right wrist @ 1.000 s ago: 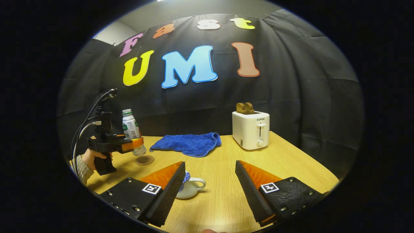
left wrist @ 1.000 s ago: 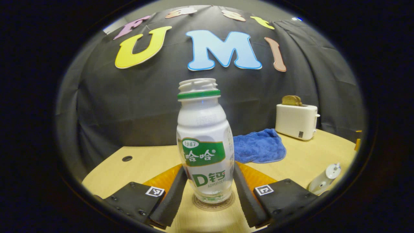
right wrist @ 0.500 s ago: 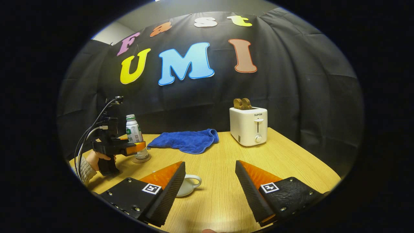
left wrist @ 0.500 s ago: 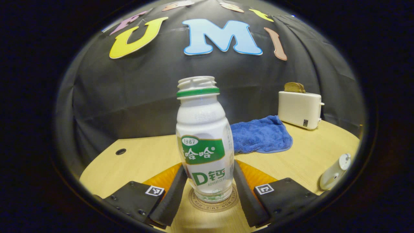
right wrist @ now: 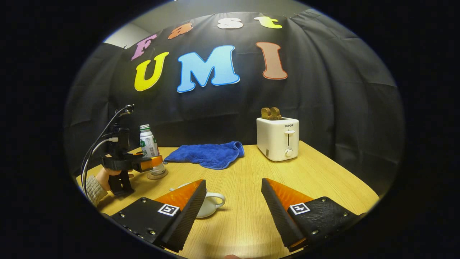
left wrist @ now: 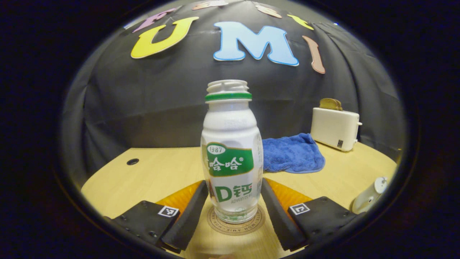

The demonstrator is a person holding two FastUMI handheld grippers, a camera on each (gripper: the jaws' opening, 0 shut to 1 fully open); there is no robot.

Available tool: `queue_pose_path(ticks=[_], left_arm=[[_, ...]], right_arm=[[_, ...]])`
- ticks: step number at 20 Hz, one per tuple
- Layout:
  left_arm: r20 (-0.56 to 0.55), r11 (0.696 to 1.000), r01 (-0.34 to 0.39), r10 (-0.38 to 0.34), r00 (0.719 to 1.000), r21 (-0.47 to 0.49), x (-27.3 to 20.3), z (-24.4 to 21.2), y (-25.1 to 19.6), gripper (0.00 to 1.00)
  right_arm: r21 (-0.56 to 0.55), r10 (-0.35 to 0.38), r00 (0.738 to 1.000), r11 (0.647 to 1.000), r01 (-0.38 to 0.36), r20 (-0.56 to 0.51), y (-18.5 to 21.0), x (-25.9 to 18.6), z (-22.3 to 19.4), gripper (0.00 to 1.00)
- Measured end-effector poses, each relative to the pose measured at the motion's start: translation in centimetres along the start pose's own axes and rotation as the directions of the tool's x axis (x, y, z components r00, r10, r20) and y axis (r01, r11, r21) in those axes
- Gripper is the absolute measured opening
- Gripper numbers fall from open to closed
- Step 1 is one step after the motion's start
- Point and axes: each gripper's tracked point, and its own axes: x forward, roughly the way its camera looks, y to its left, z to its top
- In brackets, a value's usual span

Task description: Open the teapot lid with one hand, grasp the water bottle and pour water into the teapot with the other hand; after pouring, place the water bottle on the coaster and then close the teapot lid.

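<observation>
An uncapped white water bottle with a green label stands upright on the round brown coaster. My left gripper has a finger against each side of the bottle's lower body. In the right gripper view the same bottle, coaster and left gripper, held by a hand, sit far left. My right gripper is open and holds nothing. The white teapot lies just behind its left finger, half hidden, so the lid's state is unclear. That teapot also appears at the left gripper view's right edge.
A blue towel lies crumpled at the back of the wooden table. A white toaster with bread in it stands at the back right. A small round hole marks the tabletop left of the bottle.
The left gripper brought the bottle down from just above the coaster until it stands on it. The right gripper stayed open and shifted slightly over the teapot.
</observation>
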Motion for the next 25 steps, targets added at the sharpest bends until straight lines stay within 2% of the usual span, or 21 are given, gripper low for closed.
queue_pose_path(ticks=[2,4,7,15,16,18,25], left_arm=[[-0.011,1.000,0.000,0.000,1.000,-0.002,-0.5,-0.5,0.1,0.97],[0.001,1.000,-0.004,0.004,1.000,0.009,-1.8,-0.5,0.1,1.00],[0.034,1.000,-0.010,0.009,0.999,0.018,-4.0,0.1,-0.1,0.97],[0.083,1.000,0.014,-0.013,0.996,-0.008,-11.4,0.4,-3.6,1.00],[0.097,1.000,0.013,-0.013,0.995,-0.003,-12.7,0.6,-4.2,0.89],[0.138,1.000,-0.002,0.001,0.990,0.008,-15.5,1.5,-4.9,1.00],[0.241,0.998,-0.062,0.054,0.969,0.028,-23.5,2.1,-7.3,1.00]], right_arm=[[0.001,0.002,1.000,1.000,-0.002,0.002,0.1,0.0,-0.1,0.96],[-0.001,0.004,1.000,1.000,-0.004,0.004,0.4,0.0,0.0,0.96],[0.000,0.012,1.000,1.000,-0.012,0.006,0.9,-0.2,-0.1,0.96],[-0.029,0.005,0.999,1.000,-0.004,0.048,1.5,-2.3,0.7,0.96],[-0.031,0.006,0.999,1.000,-0.004,0.049,1.6,-2.6,0.6,0.96],[-0.042,0.004,0.998,0.999,-0.001,0.057,1.8,-3.4,0.4,0.96],[-0.059,0.012,0.996,0.998,-0.007,0.083,2.2,-5.7,-0.8,0.96]])
